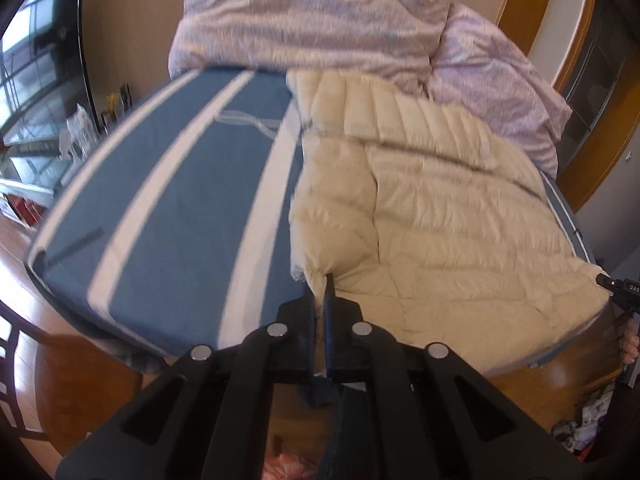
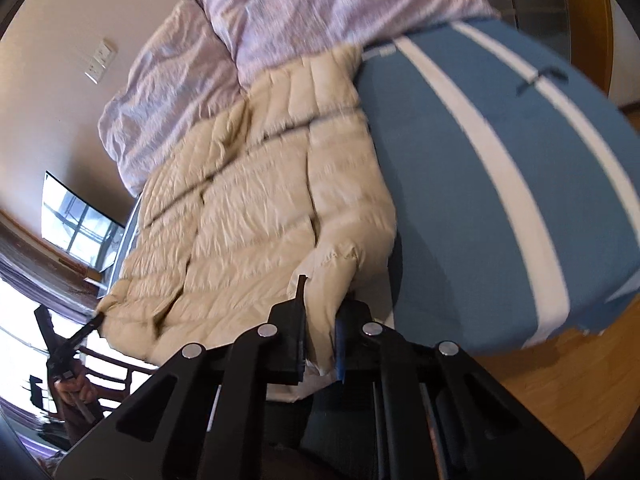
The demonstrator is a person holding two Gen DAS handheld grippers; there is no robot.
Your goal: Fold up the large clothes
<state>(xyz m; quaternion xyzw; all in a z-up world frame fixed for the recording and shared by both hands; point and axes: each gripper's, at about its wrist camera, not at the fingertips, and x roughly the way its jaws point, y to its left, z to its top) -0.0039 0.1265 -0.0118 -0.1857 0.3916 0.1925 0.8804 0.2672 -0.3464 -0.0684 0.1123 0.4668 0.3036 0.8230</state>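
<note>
We lift evenly; left gripper (image 1: 320,292) and right gripper (image 2: 320,304) both pinch the cream quilted down jacket (image 1: 440,208) hem at six o'clock.

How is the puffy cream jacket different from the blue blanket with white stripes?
The puffy cream quilted jacket has stitched, bumpy rows; the blue bed cover with white stripes looks smooth. The jacket is one plain colour, the cover two. The jacket lies on top, the cover under it. The left hand-held gripper and right hand-held gripper pinch only the jacket's near edge. Both are soft fabric on the bed.
</note>
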